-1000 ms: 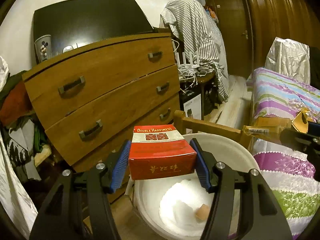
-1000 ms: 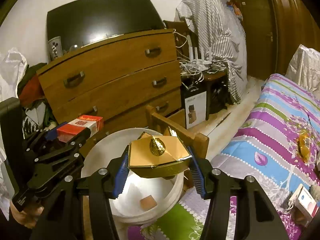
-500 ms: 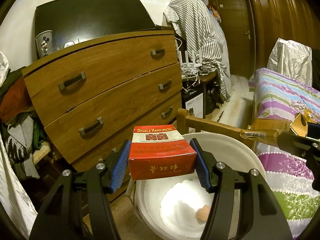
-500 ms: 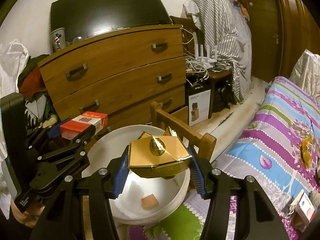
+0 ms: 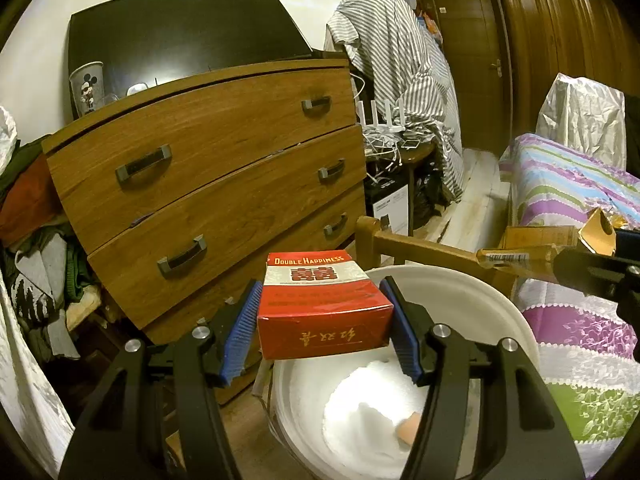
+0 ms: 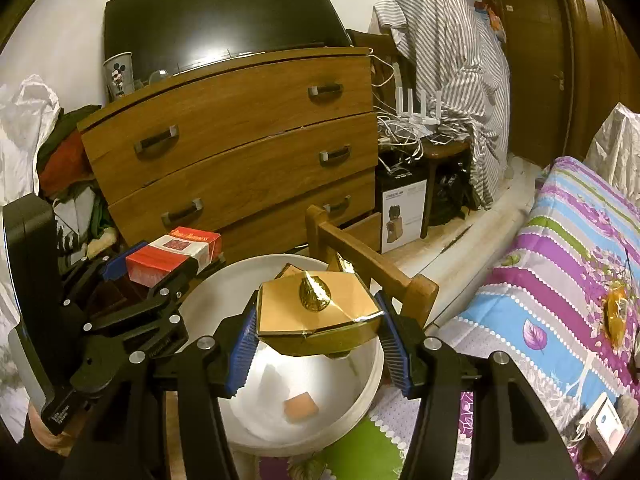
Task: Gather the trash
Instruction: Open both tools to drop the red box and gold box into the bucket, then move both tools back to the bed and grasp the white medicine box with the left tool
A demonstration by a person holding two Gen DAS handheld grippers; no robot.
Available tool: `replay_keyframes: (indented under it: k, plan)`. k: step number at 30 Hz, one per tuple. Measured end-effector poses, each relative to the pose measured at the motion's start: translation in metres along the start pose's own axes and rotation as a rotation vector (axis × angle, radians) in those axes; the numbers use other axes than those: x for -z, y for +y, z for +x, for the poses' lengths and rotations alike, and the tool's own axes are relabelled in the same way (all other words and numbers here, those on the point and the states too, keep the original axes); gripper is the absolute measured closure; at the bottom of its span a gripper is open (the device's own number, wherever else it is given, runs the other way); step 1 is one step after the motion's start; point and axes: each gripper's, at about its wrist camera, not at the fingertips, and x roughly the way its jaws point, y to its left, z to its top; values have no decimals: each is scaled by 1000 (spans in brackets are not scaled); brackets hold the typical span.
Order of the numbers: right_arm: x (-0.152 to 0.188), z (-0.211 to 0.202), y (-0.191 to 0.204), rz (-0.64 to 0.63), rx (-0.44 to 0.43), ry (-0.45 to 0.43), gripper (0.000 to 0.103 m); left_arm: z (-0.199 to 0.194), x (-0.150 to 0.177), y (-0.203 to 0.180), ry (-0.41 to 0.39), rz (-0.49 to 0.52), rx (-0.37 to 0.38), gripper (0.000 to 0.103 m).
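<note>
Red Double Happiness cigarette box (image 5: 322, 306) clenched in left gripper (image 5: 320, 332) jaws; gold box (image 6: 318, 318) clenched in right gripper (image 6: 316, 344) jaws, both above white bucket (image 6: 362, 392).

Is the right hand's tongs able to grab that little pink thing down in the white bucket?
Probably not right now. The right tongs are already shut on the gold box, which hangs right above the little pink thing in the white bucket. The bucket is open on top, so once the box is dropped, the way looks free.
</note>
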Motion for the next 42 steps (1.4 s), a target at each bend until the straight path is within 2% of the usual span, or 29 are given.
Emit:
replay_keyframes:
  k: [16, 19, 21, 22, 23, 25, 37, 42]
  plan:
    - [-10, 8, 1, 10, -33, -1, 47, 7, 1, 2, -2, 3, -6, 45]
    - [-10, 17, 3, -11, -54, 31, 43, 10, 2, 2, 4, 11, -4, 45]
    - [-7, 22, 4, -12, -58, 47, 36, 15, 2, 1, 21, 18, -13, 36]
    - [-6, 24, 3, -9, -65, 50, 33, 16, 2, 3, 23, 15, -18, 24]
    - [-5, 25, 2, -4, -65, 51, 32, 17, 2, 2, 22, 12, -20, 20]
    - [-3, 27, -1, 5, -62, 52, 32, 19, 3, 5, 24, 7, -33, 20]
    - [10, 8, -22, 33, -40, 15, 32, 19, 6, 4, 35, -21, 58, 20]
    - [34, -23, -39, 66, 35, -54, 32, 6, 10, 0, 19, -61, 105, 20]
